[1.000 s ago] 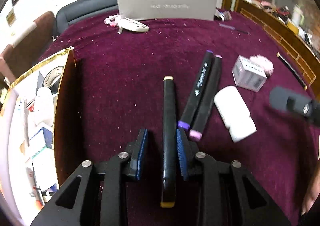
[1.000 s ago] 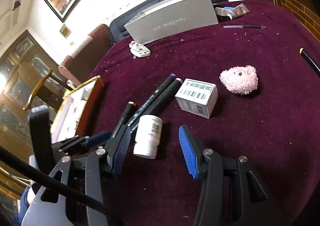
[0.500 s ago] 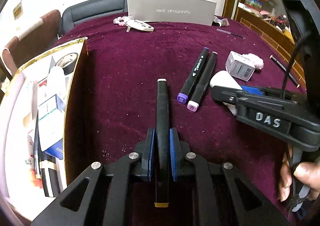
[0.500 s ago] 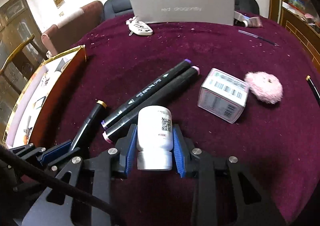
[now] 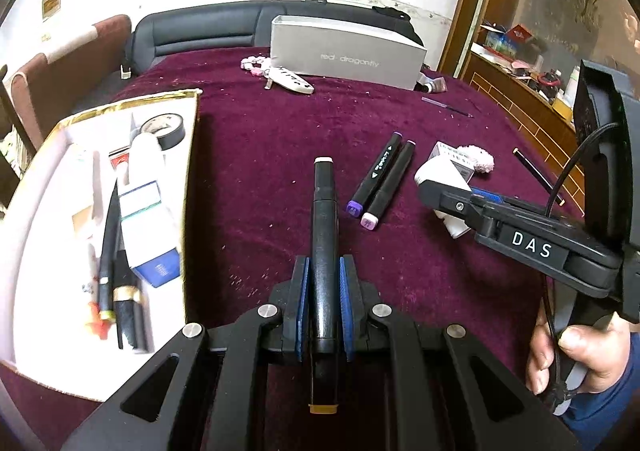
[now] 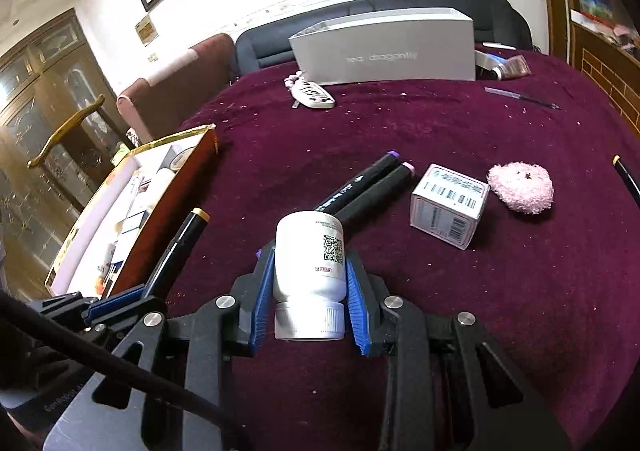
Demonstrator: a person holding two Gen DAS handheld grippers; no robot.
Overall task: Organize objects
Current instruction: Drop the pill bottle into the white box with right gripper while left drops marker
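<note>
My left gripper (image 5: pixel 323 307) is shut on a black marker (image 5: pixel 323 235) with a white far cap, held lifted above the maroon cloth. My right gripper (image 6: pixel 309 299) is shut on a white pill bottle (image 6: pixel 310 255), also lifted. Both show in each other's view: the right gripper (image 5: pixel 452 203) with the bottle (image 5: pixel 438 175), and the marker (image 6: pixel 178 239). Two black markers (image 5: pixel 382 181) with purple and pink caps lie side by side on the cloth; they also show in the right wrist view (image 6: pixel 368 185). An open gold-rimmed box (image 5: pixel 191 139) holding several items sits at the left.
A small white barcode carton (image 6: pixel 448 207) and a pink fluffy ball (image 6: pixel 522 187) lie to the right. A grey "red dragonfly" box (image 6: pixel 384 51), a key fob (image 6: pixel 314 93) and a pen (image 6: pixel 520 99) are at the back. A black pen (image 5: pixel 538 175) lies near the right edge.
Both grippers closed on their objects, the left on the marker and the right on the bottle, and lifted them off the cloth. The bottle now tilts upward.
</note>
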